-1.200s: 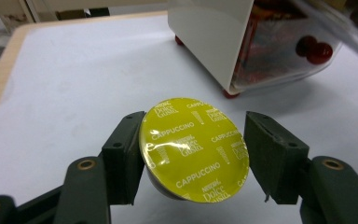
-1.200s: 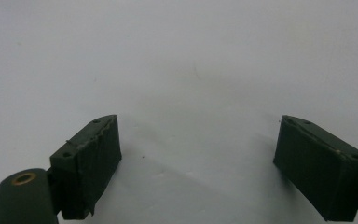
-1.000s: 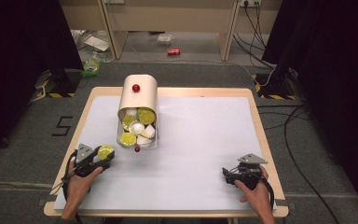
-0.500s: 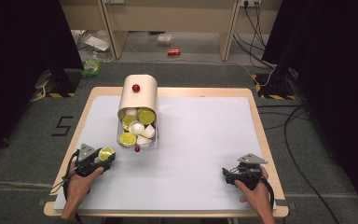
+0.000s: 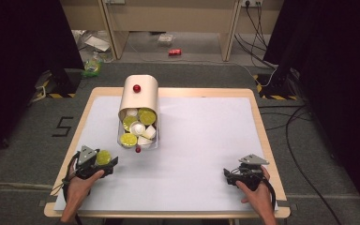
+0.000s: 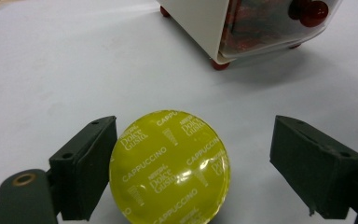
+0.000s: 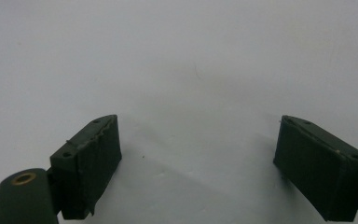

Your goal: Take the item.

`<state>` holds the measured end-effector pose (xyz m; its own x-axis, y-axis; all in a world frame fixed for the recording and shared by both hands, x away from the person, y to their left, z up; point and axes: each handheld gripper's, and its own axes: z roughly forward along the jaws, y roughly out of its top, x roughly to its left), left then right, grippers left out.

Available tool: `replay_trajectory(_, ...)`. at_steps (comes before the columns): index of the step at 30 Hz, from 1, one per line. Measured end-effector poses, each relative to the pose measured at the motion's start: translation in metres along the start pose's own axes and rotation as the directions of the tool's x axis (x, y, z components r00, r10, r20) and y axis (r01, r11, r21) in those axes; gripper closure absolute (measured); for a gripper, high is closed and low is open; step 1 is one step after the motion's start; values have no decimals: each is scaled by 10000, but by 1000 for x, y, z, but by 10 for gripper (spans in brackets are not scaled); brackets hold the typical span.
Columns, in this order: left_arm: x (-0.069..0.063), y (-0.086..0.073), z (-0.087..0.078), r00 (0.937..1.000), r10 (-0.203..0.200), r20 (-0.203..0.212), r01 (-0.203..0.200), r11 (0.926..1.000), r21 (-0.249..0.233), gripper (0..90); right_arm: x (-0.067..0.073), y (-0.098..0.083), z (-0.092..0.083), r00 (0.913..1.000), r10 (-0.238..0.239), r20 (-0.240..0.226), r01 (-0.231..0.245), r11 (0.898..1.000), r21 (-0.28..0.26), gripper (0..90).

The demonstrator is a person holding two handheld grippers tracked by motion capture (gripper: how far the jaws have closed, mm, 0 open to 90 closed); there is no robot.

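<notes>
The yellow Dolce Gusto Cappuccino capsule (image 6: 169,166) sits between the left gripper's (image 5: 104,161) parted jaws, against one, foil-up; the right gripper (image 5: 229,175) gapes empty, lower right.

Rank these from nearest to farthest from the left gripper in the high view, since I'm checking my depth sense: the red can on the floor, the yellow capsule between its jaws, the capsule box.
1. Yellow capsule: between the left gripper's open jaws.
2. Capsule box: farther up the table, slightly right.
3. Red can: on the floor beyond the table's far edge.
</notes>
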<state>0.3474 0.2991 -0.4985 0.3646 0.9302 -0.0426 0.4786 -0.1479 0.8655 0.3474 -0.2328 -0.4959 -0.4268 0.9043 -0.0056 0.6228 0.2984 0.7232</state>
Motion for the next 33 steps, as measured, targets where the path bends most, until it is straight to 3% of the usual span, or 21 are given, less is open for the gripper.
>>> replay_trajectory(16, -4, -16, -28, 9999, 35, -122, -34, 10000, 91, 155, 1, 0, 0, 10000, 4, 20, -4, 10000, -1, 149)
replay_trajectory(23, -12, -20, -38, 9998, 151, -98, -153, 9998, -161, 158, 1, 0, 0, 10000, 5, 20, -5, 10000, 1, 149)
replay_trajectory(33, -22, -27, -43, 9993, 380, 18, -381, 9990, 222, 160, 0, 0, 0, 10000, 7, 15, -7, 10000, -2, 149)
